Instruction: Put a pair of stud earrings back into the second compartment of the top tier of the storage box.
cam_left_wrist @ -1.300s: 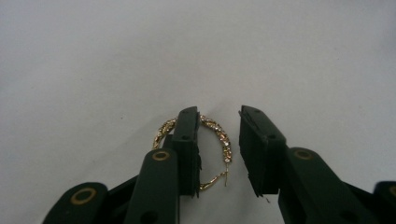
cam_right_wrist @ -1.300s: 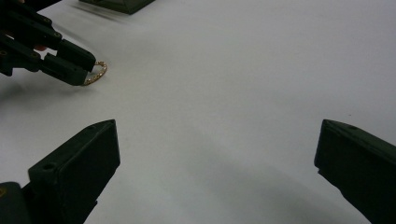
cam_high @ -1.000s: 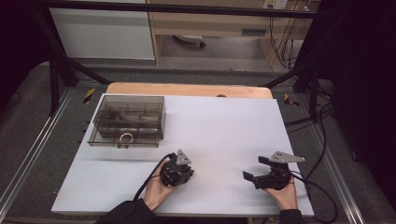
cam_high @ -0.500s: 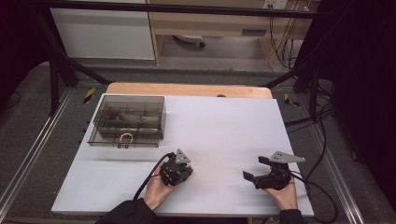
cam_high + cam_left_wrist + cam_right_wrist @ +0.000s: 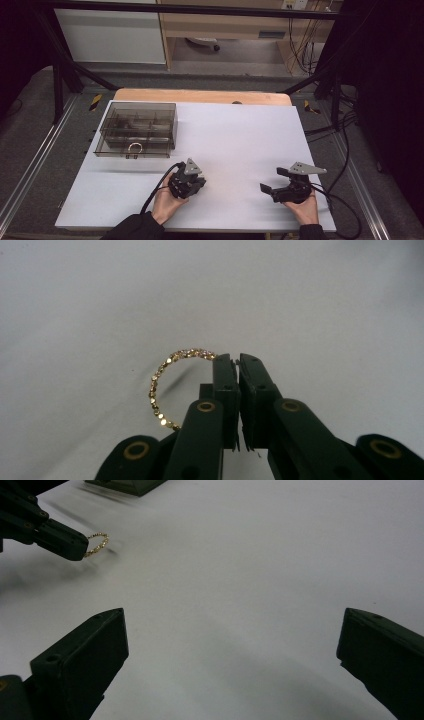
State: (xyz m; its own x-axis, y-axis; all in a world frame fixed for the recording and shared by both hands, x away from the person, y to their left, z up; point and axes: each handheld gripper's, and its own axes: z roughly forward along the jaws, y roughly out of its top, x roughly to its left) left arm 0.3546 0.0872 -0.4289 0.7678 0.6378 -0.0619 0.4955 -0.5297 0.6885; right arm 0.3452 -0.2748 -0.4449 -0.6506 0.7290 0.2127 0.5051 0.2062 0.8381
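Left gripper (image 5: 238, 360), lower centre of its own view, pinches the gold bracelet (image 5: 165, 380) by its rim (probably to lift it off the table (image 5: 240, 135)), right gripper (image 5: 232, 645) waiting wide open, empty.

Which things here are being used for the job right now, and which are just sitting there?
In use:
- gold ring, pinched at its edge
- left gripper, shut on the ring
- right gripper, open, waiting over the table

Just sitting there:
- clear box with compartments, at the far left
- white table
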